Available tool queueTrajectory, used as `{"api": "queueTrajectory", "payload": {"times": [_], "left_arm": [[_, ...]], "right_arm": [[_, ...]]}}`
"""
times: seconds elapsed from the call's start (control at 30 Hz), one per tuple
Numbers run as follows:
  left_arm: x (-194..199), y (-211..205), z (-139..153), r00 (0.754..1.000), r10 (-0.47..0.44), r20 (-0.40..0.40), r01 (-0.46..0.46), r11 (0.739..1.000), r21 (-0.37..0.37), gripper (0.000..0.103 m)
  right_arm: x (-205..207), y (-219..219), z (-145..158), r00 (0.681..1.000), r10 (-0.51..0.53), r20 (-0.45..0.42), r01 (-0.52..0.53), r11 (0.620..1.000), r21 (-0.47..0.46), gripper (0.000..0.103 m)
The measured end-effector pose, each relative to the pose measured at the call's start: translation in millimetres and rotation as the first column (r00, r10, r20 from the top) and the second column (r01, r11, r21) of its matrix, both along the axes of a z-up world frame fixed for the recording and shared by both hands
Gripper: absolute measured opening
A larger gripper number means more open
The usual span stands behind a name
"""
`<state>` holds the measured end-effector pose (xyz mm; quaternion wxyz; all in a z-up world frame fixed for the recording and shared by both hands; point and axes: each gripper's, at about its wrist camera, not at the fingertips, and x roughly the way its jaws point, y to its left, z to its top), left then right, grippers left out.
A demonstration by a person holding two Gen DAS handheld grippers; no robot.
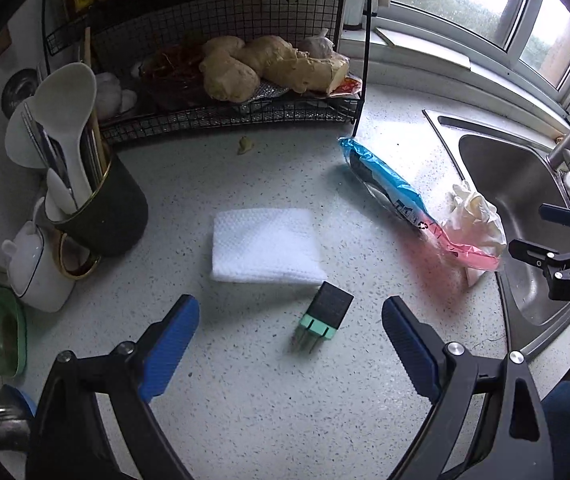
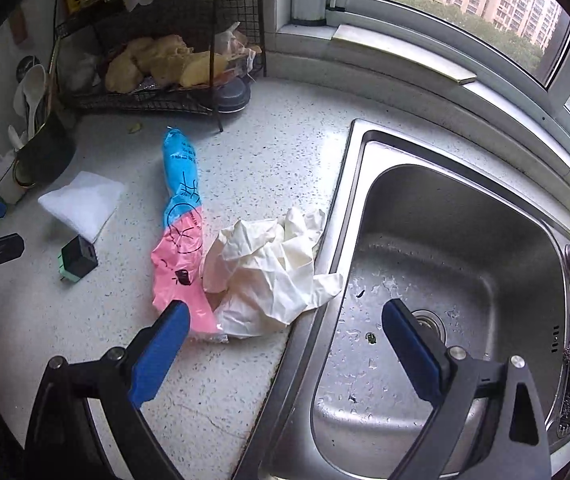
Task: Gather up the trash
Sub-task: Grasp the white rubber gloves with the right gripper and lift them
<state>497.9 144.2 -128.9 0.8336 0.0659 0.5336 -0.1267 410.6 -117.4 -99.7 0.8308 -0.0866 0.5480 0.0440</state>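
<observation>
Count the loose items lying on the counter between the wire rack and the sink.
5: folded white cloth, black-and-green plug in front of it, blue-pink bag, crumpled white gloves at the sink edge, small scrap by the rack. More may be hidden.

The desk (image 1: 245, 400) is a white, dark-speckled stone surface with a stainless steel sink (image 2: 445, 240) set into it. Landmark: the folded white woven cloth (image 1: 265, 244), lying flat on the desk.

- Small black-and-mint plug adapter (image 1: 325, 314): just beside the cloth's near edge.
- Blue-and-pink plastic bag (image 1: 401, 200): between cloth and sink.
- Crumpled cream glove (image 2: 269, 268): touching the bag, at the sink rim.
- Black wire rack (image 1: 225, 120): beyond the cloth.
- Dark cylindrical utensil holder (image 1: 113, 208): left of the cloth.
- White ceramic jar (image 1: 37, 272): beside the holder.
</observation>
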Motion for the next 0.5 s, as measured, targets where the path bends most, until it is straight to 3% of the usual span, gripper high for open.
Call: {"api": "queueTrajectory", "payload": {"times": [0.17, 0.5], "left_arm": [[15.0, -2.4, -15.3, 0.997, -0.050, -0.066, 0.048, 0.998, -0.035, 0.092], [26.0, -2.0, -30.1, 0.992, -0.067, -0.111, 0.064, 0.997, -0.033, 0.092]], "right_arm": [[20.6, 0.9, -18.1, 0.998, 0.005, -0.056, -0.006, 1.000, -0.017, 0.097], [41.5, 7.1, -47.6, 0.986, 0.054, -0.155, -0.053, 0.999, 0.006, 0.093]]}}
